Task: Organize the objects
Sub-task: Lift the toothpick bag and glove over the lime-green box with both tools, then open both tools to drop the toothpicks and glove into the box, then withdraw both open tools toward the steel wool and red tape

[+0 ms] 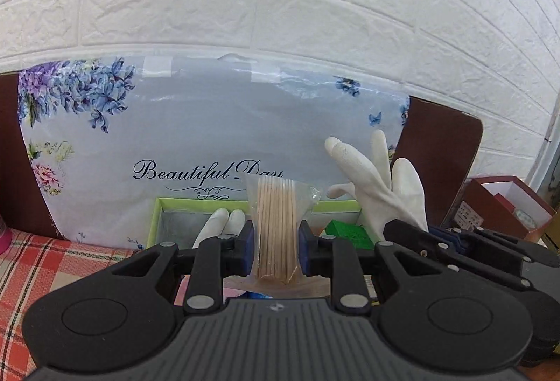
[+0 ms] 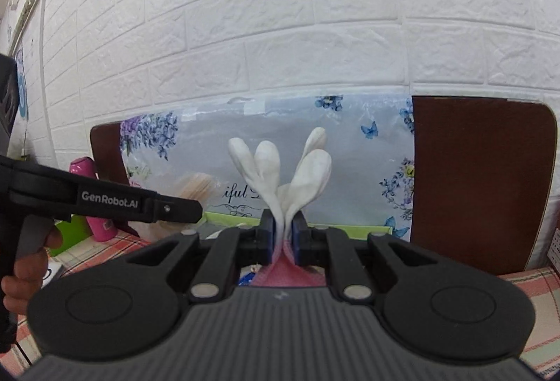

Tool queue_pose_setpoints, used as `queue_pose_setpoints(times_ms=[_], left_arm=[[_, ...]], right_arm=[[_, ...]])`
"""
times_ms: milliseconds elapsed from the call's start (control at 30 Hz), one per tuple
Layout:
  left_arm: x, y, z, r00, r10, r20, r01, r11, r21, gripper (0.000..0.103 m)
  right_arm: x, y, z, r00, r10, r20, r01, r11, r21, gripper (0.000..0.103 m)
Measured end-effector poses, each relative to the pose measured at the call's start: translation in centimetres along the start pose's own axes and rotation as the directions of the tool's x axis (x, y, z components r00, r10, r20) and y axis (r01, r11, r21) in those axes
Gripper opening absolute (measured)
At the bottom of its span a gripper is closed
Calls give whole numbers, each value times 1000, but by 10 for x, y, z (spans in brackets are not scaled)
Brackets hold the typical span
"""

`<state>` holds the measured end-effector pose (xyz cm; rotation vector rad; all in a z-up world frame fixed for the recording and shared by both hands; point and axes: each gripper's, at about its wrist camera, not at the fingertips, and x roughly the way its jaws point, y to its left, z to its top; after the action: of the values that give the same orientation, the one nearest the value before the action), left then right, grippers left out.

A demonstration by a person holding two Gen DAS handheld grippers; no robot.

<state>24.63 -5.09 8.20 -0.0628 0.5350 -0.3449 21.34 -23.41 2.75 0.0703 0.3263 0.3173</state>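
Left gripper [image 1: 276,246] clamps a bag of wooden sticks [image 1: 276,223] — green-rimmed box [image 1: 159,206] beyond its fingers; right gripper [image 2: 283,237] pinches a white glove [image 2: 290,167] — floral bag [image 2: 350,143] behind.

Brightness: both views bright, evenly lit, soft daylight tone.
Shadows: faint, soft-edged under each gripper body.
Glare: pale sheen on the floral plastic bag [image 1: 217,122] along its top edge.
Blur: packet of wooden sticks [image 2: 197,186] smeared in the right wrist view; white brick wall [image 2: 280,30] slightly soft.
Distortion: strong fisheye bowing of brick lines; dark corners.
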Motion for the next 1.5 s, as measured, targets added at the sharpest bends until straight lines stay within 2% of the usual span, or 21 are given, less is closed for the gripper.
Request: queue_pose_setpoints(times_ms=[100, 167, 200, 233, 267, 300, 367, 467, 533, 700, 900, 1067, 1267, 1500], left_arm=[[24, 9, -4, 1000, 8, -24, -8, 1000, -8, 25], [37, 10, -11, 999, 27, -25, -26, 1000, 8, 31], [42, 11, -15, 999, 37, -28, -36, 999, 21, 54], [47, 12, -20, 998, 59, -32, -59, 998, 23, 72], [51, 14, -25, 995, 91, -27, -91, 996, 19, 77], [52, 16, -30, 994, 109, -19, -108, 994, 19, 78], [55, 20, -36, 994, 110, -28, -109, 994, 30, 78], [56, 25, -37, 991, 124, -50, -123, 992, 3, 78], [51, 27, -36, 991, 120, -54, -121, 993, -15, 78], [21, 16, -32, 993, 120, -20, -121, 992, -27, 81], [-25, -7, -37, 988, 155, -12, -155, 988, -12, 84], [-54, -25, -57, 991, 134, -25, -134, 991, 1, 86], [-78, -39, -82, 991, 127, -41, -127, 992, 15, 86], [-94, -45, -97, 989, 141, -45, -140, 990, 12, 86]], right_arm=[[27, -2, -13, 999, -7, -35, 6, 1000, -14, 12], [45, -1, -22, 998, -13, -63, 11, 999, -43, 14], [52, 0, -28, 996, -20, -82, 14, 997, -69, 27], [57, 1, -33, 995, -38, -94, 29, 995, -94, 38], [59, 2, -38, 993, -59, -98, 48, 992, -118, 57], [60, 2, -43, 992, -77, -97, 63, 988, -139, 63], [60, 2, -49, 990, -97, -105, 79, 984, -161, 65], [56, -2, -51, 988, -109, -108, 93, 985, -146, 78], [50, -3, -48, 988, -112, -102, 98, 986, -135, 81], [19, -2, -35, 991, -130, -34, 125, 985, -117, 101], [-32, 3, -27, 990, -136, 22, 138, 986, -92, 103], [-72, 8, -33, 989, -140, 42, 143, 986, -84, 103], [-107, 12, -51, 982, -187, 22, 188, 979, -81, 103], [-132, 7, -71, 978, -208, -15, 207, 978, -16, 103]])
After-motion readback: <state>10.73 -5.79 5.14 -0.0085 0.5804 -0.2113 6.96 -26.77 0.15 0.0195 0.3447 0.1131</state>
